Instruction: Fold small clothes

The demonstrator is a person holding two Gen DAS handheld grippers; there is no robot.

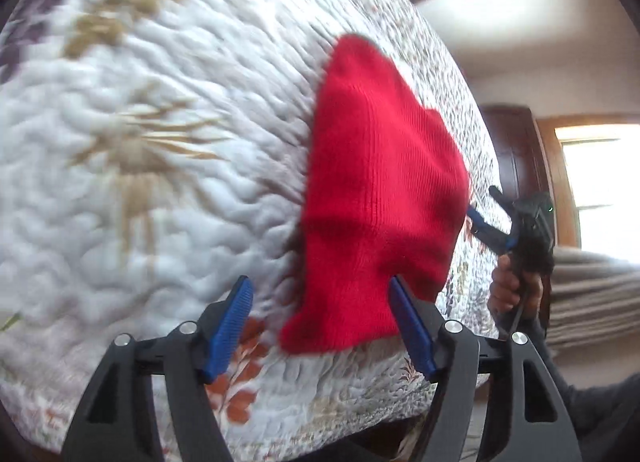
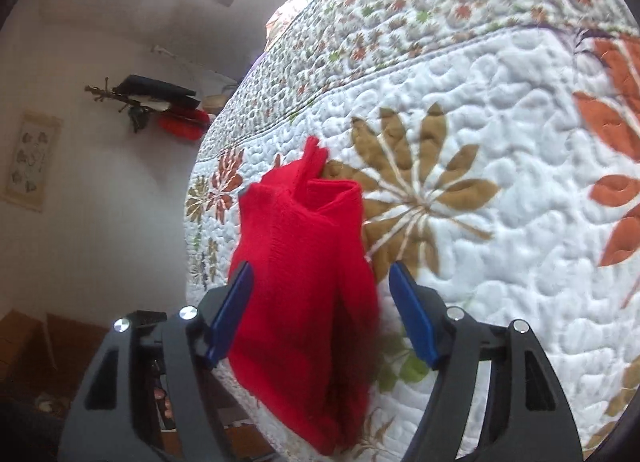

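A small red knit garment lies rumpled on the floral quilt, close to the bed's near edge. My left gripper is open, and the garment's lower corner reaches in between its blue pads. The right gripper, held by a hand, hovers just off the garment's right side. In the right wrist view the red garment bulges up in a fold, and the right gripper straddles it with its jaws wide open. I cannot tell whether either pad touches the cloth.
The quilt covers the whole bed, and its edge drops off near both grippers. Beige curtains, a bright window and a dark wooden door lie beyond the bed. A wall rack and a framed picture hang on the wall.
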